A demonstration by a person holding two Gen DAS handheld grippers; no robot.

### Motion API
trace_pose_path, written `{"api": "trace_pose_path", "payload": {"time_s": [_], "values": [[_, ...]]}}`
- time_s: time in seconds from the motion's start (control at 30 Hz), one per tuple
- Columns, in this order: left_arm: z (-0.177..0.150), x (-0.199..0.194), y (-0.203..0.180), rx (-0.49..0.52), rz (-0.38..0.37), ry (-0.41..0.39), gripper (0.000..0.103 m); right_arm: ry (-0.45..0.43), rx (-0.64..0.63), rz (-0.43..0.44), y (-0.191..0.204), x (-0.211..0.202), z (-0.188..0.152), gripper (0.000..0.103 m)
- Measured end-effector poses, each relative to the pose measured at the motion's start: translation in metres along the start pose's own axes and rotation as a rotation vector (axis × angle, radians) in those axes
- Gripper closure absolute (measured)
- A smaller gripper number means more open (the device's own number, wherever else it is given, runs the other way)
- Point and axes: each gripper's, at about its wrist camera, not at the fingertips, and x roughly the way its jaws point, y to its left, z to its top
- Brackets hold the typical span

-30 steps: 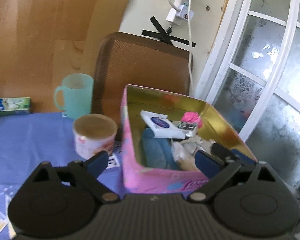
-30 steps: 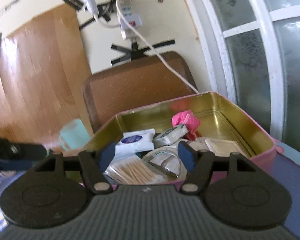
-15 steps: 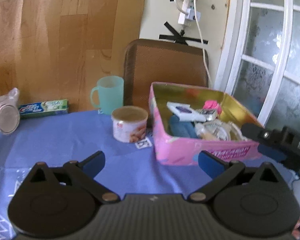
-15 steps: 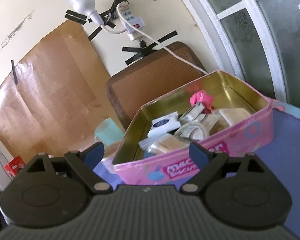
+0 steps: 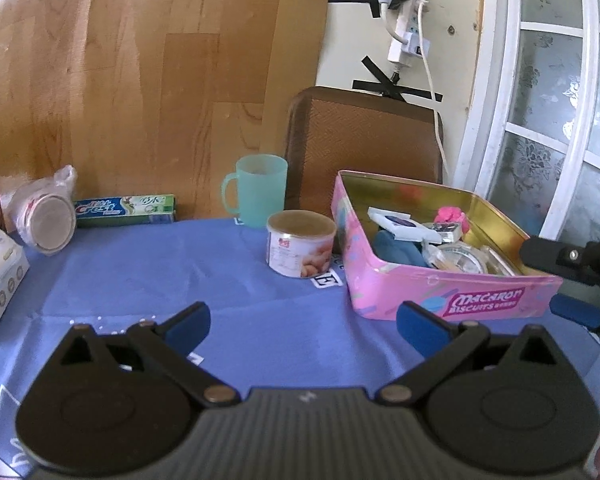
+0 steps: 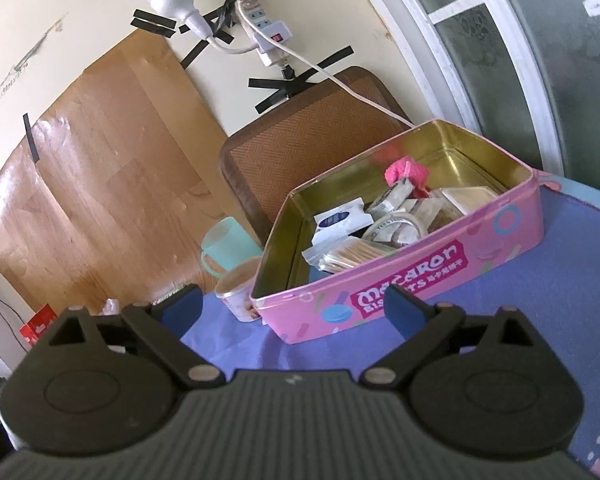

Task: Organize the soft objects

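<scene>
Daylight enters through the white-framed frosted-glass window (image 5: 548, 92) on the right and both views are bright, though colours look slightly washed. The gold inner walls of the pink rectangular biscuit tin (image 6: 428, 268) catch a soft sheen — no harsh glare. The glossy wood-grain wall panel (image 5: 140, 80) shows pale reflections. Shadows on the blue cloth-covered counter (image 5: 140, 276) are faint and diffuse. Fisheye distortion bends the window frame and darkens the corners — the right wrist view sits tilted. Focus is fairly sharp, with mild softness at the edges.
</scene>
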Motion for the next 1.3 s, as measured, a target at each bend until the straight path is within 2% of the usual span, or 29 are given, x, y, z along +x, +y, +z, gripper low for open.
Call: {"api": "trace_pose_path", "payload": {"time_s": [0.2, 0.33, 0.63, 0.83, 0.97, 1.13, 1.3], "values": [[-0.003, -0.003, 0.007, -0.014, -0.002, 0.016, 0.0, -0.001, -0.004, -0.008, 0.009, 0.001, -0.004, 0.001], [-0.003, -0.003, 0.007, 0.012, 0.01, 0.024, 0.0, 0.0, -0.003, -0.009, 0.01, 0.001, -0.004, 0.0], [-0.003, -0.007, 0.001, 0.032, 0.01, 0.02, 0.0, -0.082, -0.005, -0.076, 0.012, -0.006, -0.008, 0.0], [-0.001, -0.006, 0.003, 0.024, 0.024, 0.025, 0.0, -0.095, -0.016, -0.101, 0.011, -0.007, -0.01, 0.0], [-0.001, -0.007, 0.002, 0.019, 0.031, 0.022, 0.0, -0.064, 0.013, -0.087, 0.008, -0.005, -0.009, 0.0], [-0.002, -0.008, -0.002, 0.061, 0.075, 0.011, 0.0, -0.044, 0.005, -0.08, 0.008, -0.006, -0.009, 0.0], [-0.002, -0.004, -0.004, 0.09, 0.061, 0.025, 0.0, -0.051, 0.013, -0.096, 0.005, -0.007, -0.007, 0.0]]}}
